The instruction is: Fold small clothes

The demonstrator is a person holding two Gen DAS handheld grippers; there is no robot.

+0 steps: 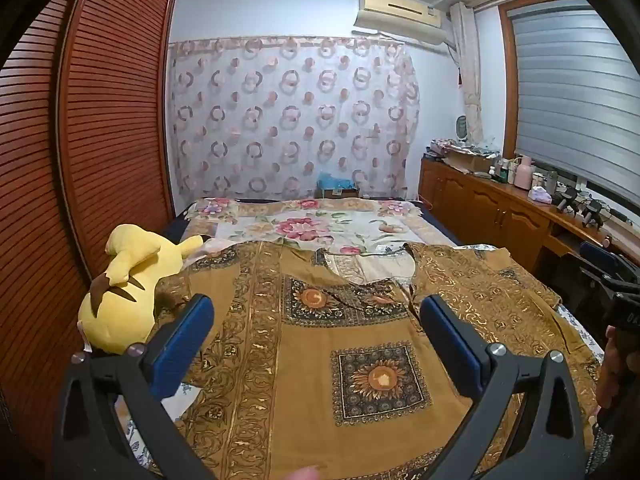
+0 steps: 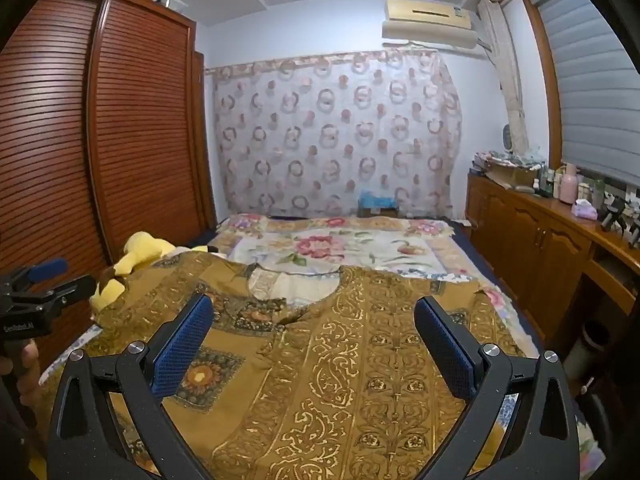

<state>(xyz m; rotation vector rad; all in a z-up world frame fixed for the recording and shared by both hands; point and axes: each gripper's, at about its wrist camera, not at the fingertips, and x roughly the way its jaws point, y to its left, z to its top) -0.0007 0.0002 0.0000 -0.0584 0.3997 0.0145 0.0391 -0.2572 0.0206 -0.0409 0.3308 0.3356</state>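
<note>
- The left gripper (image 1: 316, 312) hangs above the near part of the bed, tilted a little downward; its jaws are spread wide, with nothing between the blue pads (image 1: 182, 344); they pinch no cloth.
- The right gripper (image 2: 314, 316) hangs likewise, tilted down; its jaws are also spread wide and hold nothing.
- The shirt (image 1: 320, 344), mustard-brown with gold scrollwork and dark sunflower squares, lies spread flat on the bed, front up, neckline (image 2: 296, 284) toward the far end; it lies under both grippers; whether the pads touch it I cannot tell.
- The bed (image 1: 308, 224) carries a floral cover beyond the shirt; a yellow plush toy (image 1: 128, 280) lies at the bed's left edge, just beside the shirt's left sleeve.
- A wardrobe (image 1: 100, 120) with slatted wooden doors stands left of the bed; a patterned curtain (image 2: 336, 132) hangs on the far wall, with an air conditioner (image 1: 400, 16) above it.
- A wooden cabinet (image 2: 532, 240) runs along the right wall under the window; bottles and small things crowd its top.
</note>
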